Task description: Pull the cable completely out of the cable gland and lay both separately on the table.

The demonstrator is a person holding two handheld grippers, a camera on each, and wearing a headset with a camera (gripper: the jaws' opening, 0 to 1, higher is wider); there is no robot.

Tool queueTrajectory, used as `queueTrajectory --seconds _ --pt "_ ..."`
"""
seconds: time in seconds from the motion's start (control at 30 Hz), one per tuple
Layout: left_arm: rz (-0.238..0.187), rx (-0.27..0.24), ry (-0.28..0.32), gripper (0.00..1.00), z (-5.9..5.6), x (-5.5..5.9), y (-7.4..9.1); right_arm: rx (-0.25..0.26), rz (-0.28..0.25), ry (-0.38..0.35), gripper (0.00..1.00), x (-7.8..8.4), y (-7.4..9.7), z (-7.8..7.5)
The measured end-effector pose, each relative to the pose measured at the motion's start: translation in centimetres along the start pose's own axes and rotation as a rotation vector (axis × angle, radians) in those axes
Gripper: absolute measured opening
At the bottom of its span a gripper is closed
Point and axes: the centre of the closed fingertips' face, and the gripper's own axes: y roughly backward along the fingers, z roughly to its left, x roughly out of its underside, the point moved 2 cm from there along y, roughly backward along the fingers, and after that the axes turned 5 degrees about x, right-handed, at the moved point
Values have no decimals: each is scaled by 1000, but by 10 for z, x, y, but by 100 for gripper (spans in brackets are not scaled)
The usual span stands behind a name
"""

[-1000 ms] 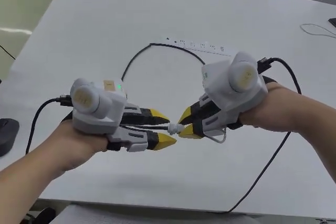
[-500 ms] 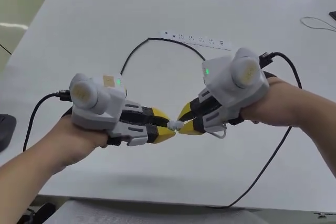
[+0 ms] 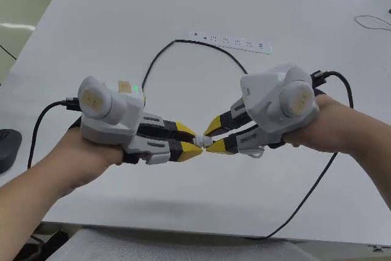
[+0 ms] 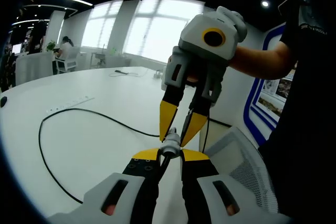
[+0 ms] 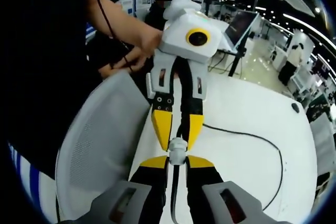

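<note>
Cable gland (image 3: 203,142) is up in the air between your two claws, above the near part of the white counter (image 3: 122,16) and not touching it. Your left claw (image 3: 190,140) comes in from the left, jaws clenched on one end of the small white gland. Your right claw (image 3: 214,137) comes in from the right, jaws clenched on the other end. The yellow tips of the two claws almost meet around it.

Thin black cable (image 5: 173,192) leaves the gland and runs back between the right claw's jaws in the right gripper view. In the left gripper view a dark line also runs from the gland back between the left claw's jaws. Cable is in the gland, not pulled out. How far it reaches past the gland you cannot tell, as the jaws hide it.

Farther back on the counter lies a white power strip (image 3: 235,43). A black cord (image 3: 160,59) arcs just in front of it, and both its ends pass behind your grippers. A dark object (image 3: 7,148) sits at the counter's left edge.
</note>
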Motion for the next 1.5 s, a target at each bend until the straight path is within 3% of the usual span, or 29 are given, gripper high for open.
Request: queueTrajectory --seconds 0.23,0.33,0.37,0.43,0.57,0.67,0.77,0.83,1.2,1.37,1.5 --pt "-3 0 -30 14 -7 -4 -3 -15 -78 -134 10 -1 6 2" --pt "5 -3 -53 14 -8 -5 -3 -35 -110 -230 12 0 9 4" --pt "8 -7 -65 14 -8 -6 -4 -47 -143 -284 12 -1 10 2" --pt "10 -8 -76 14 -8 -7 -4 -63 -163 -389 14 1 13 0" --pt "19 -16 -118 14 -7 -8 -4 -88 -223 -477 14 3 16 -6" --pt "34 -20 -145 14 -7 -9 -4 -193 -312 -655 15 -1 21 -6" --pt "40 -19 -162 14 -8 -10 -4 -211 -294 -689 12 7 18 -9" --pt "49 -21 -184 14 -9 -10 -5 -261 -314 -746 14 5 19 -6" --pt "70 -17 -210 14 -12 -11 -7 -352 -362 -802 9 2 16 5" --pt "77 -12 -199 14 -11 -10 -10 -335 -371 -777 8 4 17 7" --pt "81 -5 -166 14 -12 -9 -12 -281 -363 -677 8 6 18 8"
